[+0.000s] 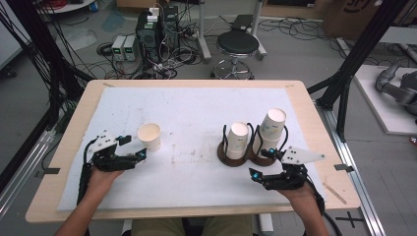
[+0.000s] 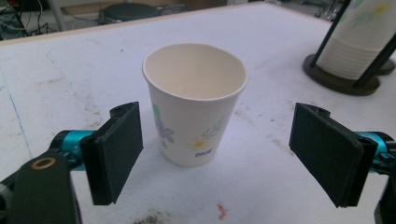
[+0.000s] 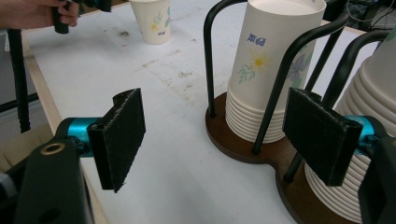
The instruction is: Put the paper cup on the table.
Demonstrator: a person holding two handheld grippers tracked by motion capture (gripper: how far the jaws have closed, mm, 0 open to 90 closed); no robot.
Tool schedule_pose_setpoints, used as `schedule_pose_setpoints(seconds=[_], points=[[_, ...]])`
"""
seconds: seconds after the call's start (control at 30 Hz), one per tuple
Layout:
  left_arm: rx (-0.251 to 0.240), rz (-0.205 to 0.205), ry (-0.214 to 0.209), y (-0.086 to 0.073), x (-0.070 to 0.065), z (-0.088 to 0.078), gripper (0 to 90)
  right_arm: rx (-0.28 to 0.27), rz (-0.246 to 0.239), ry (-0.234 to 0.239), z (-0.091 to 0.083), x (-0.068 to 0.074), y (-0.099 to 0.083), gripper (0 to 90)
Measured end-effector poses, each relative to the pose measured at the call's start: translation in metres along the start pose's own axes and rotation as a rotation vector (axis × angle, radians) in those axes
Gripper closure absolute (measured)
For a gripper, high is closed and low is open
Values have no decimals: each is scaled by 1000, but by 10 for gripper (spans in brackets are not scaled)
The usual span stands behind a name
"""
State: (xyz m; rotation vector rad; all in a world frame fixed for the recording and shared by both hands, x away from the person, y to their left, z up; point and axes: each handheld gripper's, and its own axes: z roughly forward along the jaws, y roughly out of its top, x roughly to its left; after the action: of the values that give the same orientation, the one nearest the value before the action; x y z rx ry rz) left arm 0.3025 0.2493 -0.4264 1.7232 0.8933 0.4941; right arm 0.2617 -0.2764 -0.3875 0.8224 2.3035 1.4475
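On the worktop, the left hand-held gripper is held spread wide, empty, just beside a lone upright cup; its flower print is seen in the left gripper view. The right hand-held gripper is likewise spread, empty, near the holder with two cup stacks.

1. I see a black round stool on the floor beyond the table's far edge.
2. A computer tower stands among tangled cables left of it.
3. Cardboard boxes sit far right.
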Motion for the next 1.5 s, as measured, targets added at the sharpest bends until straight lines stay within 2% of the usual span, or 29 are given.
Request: schedule_pose_setpoints(seconds=[0.17,0.3,0.4,0.73,1.17,1.5], points=[[-91,-6,-34,1,-9,-18,171,-6,8,-8,-7,0,-4,218],[-146,32,-63,2,-15,-27,170,-15,14,-19,-13,-2,-7,218],[-184,19,-94,2,-18,-31,170,-30,15,-29,-18,-2,-7,218],[-194,24,-125,1,-24,-35,175,-40,18,-51,-18,3,-8,219],[-226,6,-110,0,-19,-43,176,-42,15,-59,-16,6,-6,218],[-219,7,-107,0,-18,-42,178,-42,15,-59,-16,5,-7,219]])
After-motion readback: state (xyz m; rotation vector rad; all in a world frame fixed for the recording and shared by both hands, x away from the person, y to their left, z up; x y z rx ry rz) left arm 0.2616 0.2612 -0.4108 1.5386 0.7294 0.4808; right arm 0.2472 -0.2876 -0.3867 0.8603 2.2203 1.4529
